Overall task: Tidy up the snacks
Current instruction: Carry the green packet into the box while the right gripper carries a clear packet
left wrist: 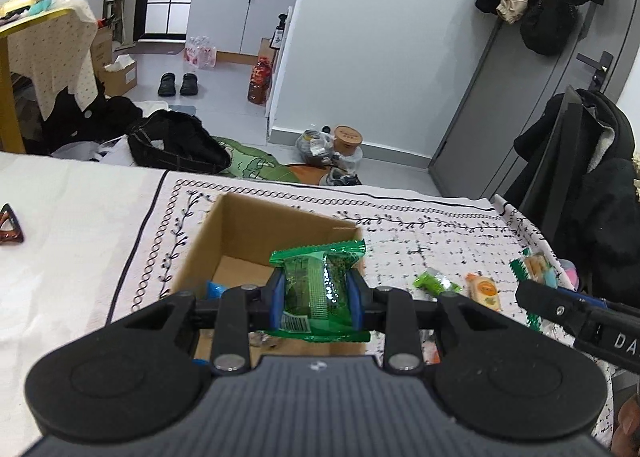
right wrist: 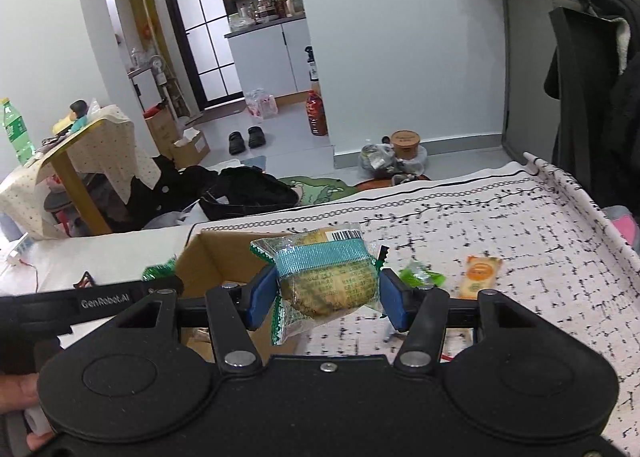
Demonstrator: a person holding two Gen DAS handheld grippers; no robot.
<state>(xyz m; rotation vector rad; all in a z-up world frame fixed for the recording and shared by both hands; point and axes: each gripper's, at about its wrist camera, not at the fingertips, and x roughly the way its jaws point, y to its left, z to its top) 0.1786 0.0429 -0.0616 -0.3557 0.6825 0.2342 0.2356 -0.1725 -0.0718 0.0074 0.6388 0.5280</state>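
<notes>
My left gripper point(left wrist: 319, 299) is shut on a green snack packet point(left wrist: 320, 289) and holds it above the open cardboard box point(left wrist: 240, 229). A blue packet point(left wrist: 214, 289) lies inside the box. My right gripper point(right wrist: 326, 299) is shut on a clear cake packet with a teal band point(right wrist: 326, 281), held just right of the box point(right wrist: 216, 257). A small green packet point(left wrist: 434, 283) and an orange packet point(left wrist: 484, 291) lie on the patterned cloth to the right; they also show in the right wrist view as the green packet point(right wrist: 420, 277) and the orange packet point(right wrist: 478, 275).
The table carries a white patterned cloth point(right wrist: 520, 225). A brown triangular object point(left wrist: 10, 225) lies at the far left. A chair with dark coats point(left wrist: 580, 185) stands at the table's right end. Bags, shoes and bottles sit on the floor beyond.
</notes>
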